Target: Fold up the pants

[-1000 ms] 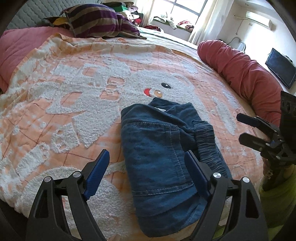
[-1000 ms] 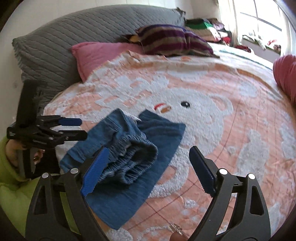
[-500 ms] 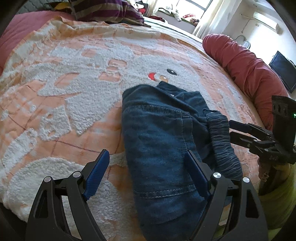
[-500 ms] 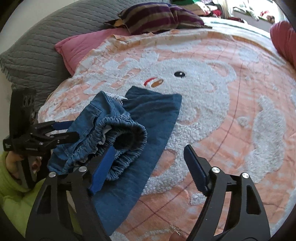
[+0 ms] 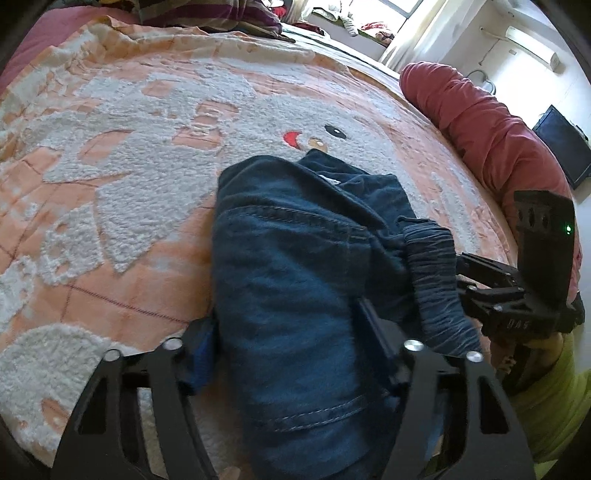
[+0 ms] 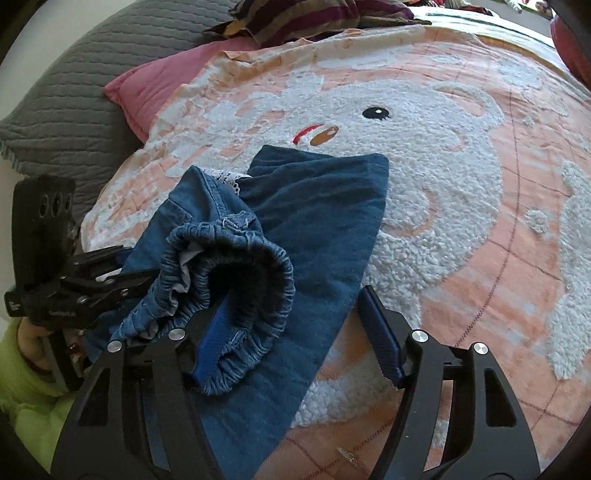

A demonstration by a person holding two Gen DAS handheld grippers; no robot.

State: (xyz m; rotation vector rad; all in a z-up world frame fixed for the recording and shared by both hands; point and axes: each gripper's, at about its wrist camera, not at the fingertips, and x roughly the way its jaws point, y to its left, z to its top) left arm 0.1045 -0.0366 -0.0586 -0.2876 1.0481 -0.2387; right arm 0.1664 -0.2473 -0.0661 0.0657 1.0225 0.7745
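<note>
Folded blue denim pants (image 5: 295, 280) lie on a peach bear-pattern blanket (image 5: 129, 155) on a bed. My left gripper (image 5: 288, 343) is open, its fingers straddling the near part of the bundle, the fabric between them. My right gripper (image 6: 299, 325) is open; its left finger reaches into the elastic waistband opening (image 6: 236, 266), its right finger lies past the pants' (image 6: 317, 206) edge over the blanket. Each gripper shows in the other's view: the right one (image 5: 491, 288) at the waistband, the left one (image 6: 96, 280) at the pants' left side.
A rolled red quilt (image 5: 480, 122) lies along the bed's right side. A pink pillow (image 6: 162, 85), a grey quilted cushion (image 6: 74, 85) and a striped pillow (image 6: 314, 14) sit at the head. A dark screen (image 5: 561, 147) stands by the wall.
Both grippers have moved forward onto the pants. The left now straddles the bundle; the right finger has entered the waistband opening. Both jaws stay open.
</note>
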